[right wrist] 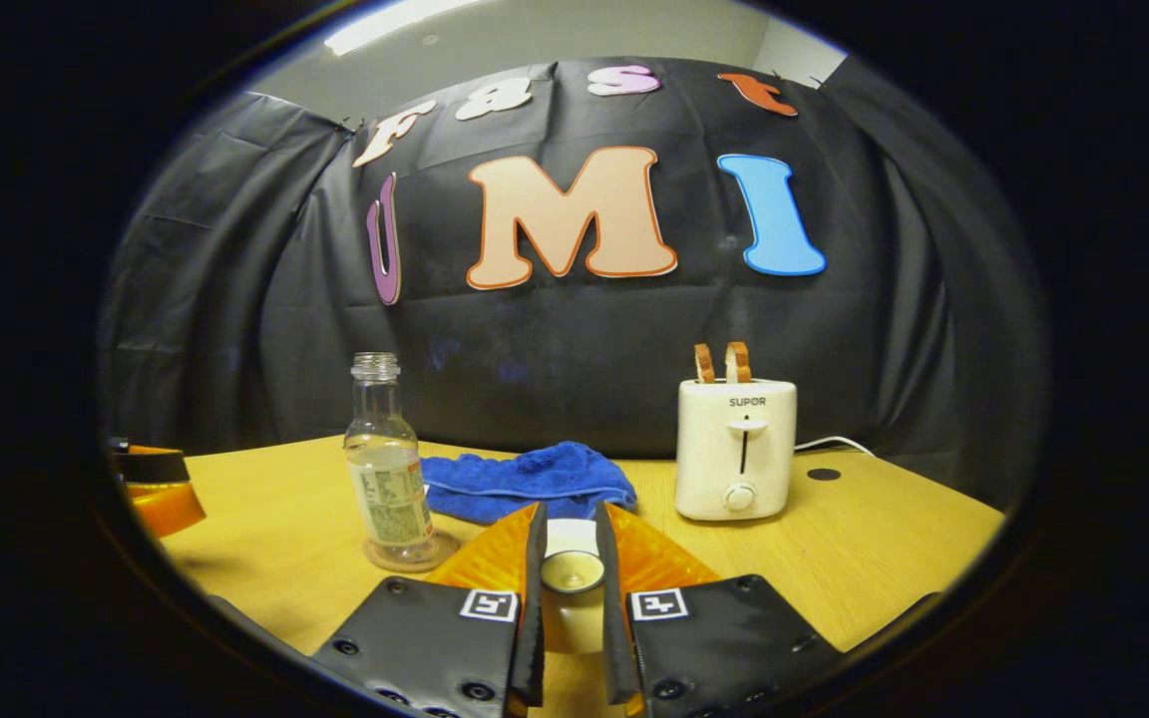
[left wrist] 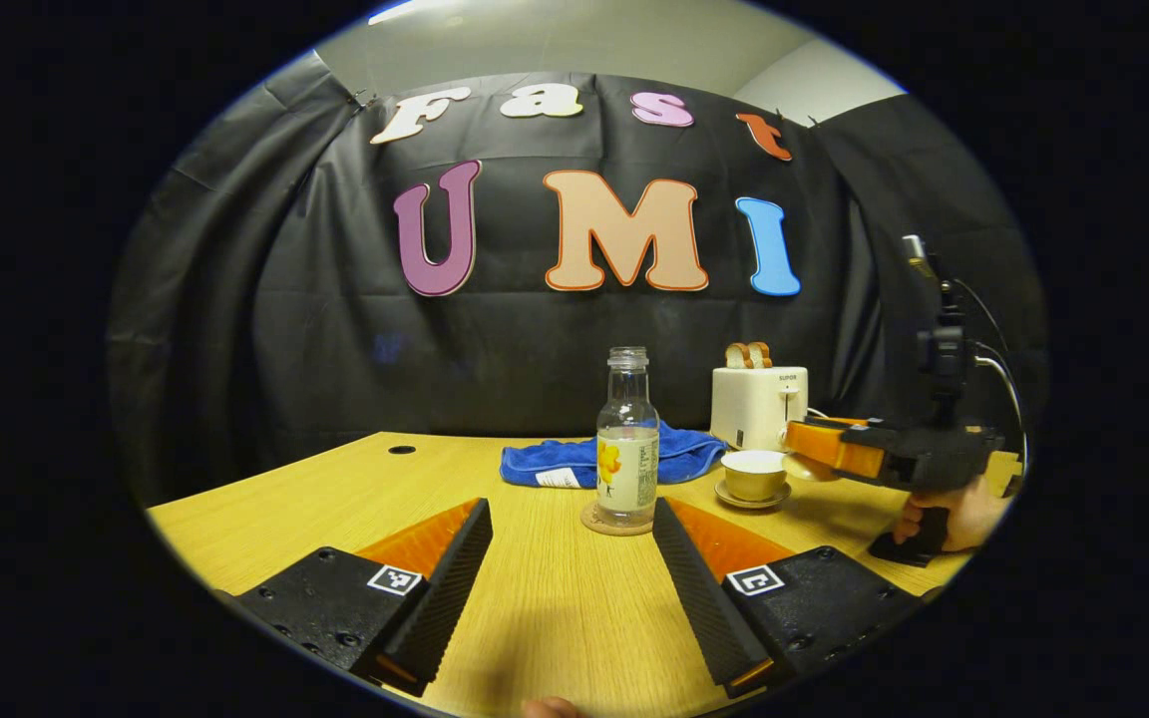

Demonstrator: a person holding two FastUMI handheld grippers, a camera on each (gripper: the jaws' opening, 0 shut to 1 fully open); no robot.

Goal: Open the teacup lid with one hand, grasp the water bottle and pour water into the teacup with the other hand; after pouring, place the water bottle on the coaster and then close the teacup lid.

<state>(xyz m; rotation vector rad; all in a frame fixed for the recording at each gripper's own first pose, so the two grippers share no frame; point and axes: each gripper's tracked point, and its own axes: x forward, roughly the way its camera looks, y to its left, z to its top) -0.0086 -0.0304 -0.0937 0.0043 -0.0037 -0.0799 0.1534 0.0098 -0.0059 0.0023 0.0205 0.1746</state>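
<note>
A clear uncapped water bottle point(left wrist: 627, 439) point(right wrist: 387, 469) stands upright on a round coaster point(left wrist: 610, 523) point(right wrist: 440, 551) in the middle of the wooden table point(left wrist: 355, 494). My left gripper point(left wrist: 572, 511) is open, low over the table just short of the bottle, with nothing between its fingers. To the bottle's right the cream teacup point(left wrist: 754, 474) sits uncovered on its saucer. My right gripper point(left wrist: 796, 444) point(right wrist: 571, 519) hovers at the cup's right side, shut on the knob of the teacup lid point(right wrist: 573, 570) point(left wrist: 810, 467).
A white toaster point(left wrist: 759, 404) point(right wrist: 737, 449) with two bread slices stands at the back right. A blue cloth point(left wrist: 594, 461) point(right wrist: 525, 481) lies behind the bottle. A hand point(left wrist: 963, 514) holds the right gripper. The left gripper point(right wrist: 151, 489) shows at the left edge.
</note>
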